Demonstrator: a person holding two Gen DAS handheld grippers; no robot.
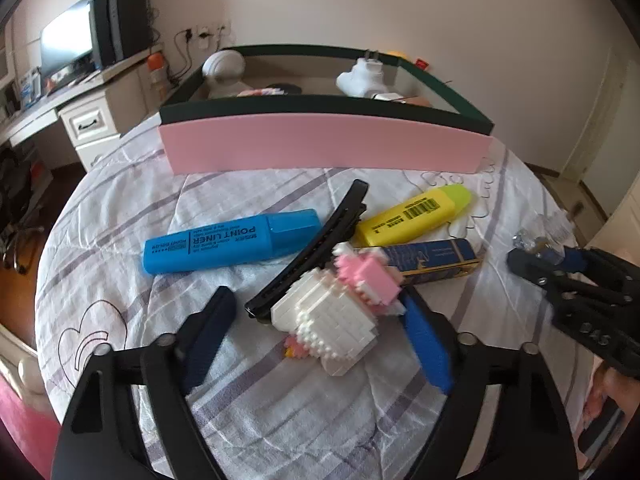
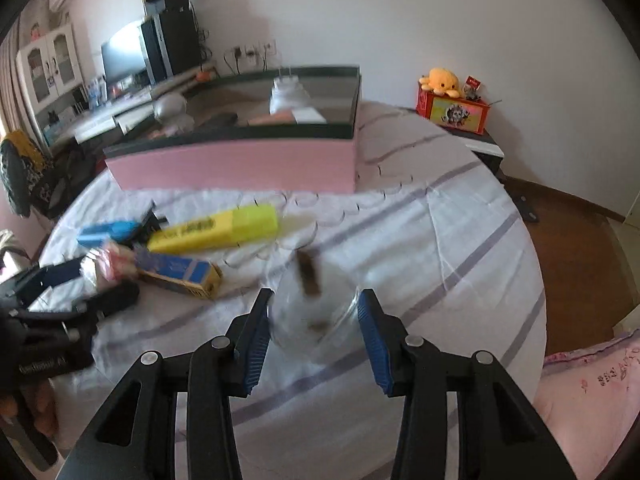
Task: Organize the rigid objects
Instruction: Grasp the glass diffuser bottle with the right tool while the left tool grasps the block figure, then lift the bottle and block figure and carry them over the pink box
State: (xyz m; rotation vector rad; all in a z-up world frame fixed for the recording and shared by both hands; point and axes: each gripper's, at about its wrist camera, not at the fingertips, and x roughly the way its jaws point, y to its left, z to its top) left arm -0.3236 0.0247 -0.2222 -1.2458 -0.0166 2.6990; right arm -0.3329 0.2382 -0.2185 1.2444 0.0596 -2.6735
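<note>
Highlighters, a hair clip, a small box and a brick toy are gathered on a bed covered with a white striped sheet, in front of a pink box with a dark rim. The blue highlighter lies to the left, the yellow highlighter to the right, and the black hair clip is laid diagonally between them. A blue and gold box rests just below the yellow highlighter. The white and pink brick toy sits between the spread fingers of the left tool, which is open around it; its right finger appears to touch the toy, while the left finger stands apart.

A clear plastic object, blurred and with a brown patch on it, is seen between the blue-padded fingers of the right tool. The fingers are close on both sides of it, but whether it is gripped cannot be told. Inside the pink box, white items are visible. A yellow plush toy sits on a red box beyond the bed.
</note>
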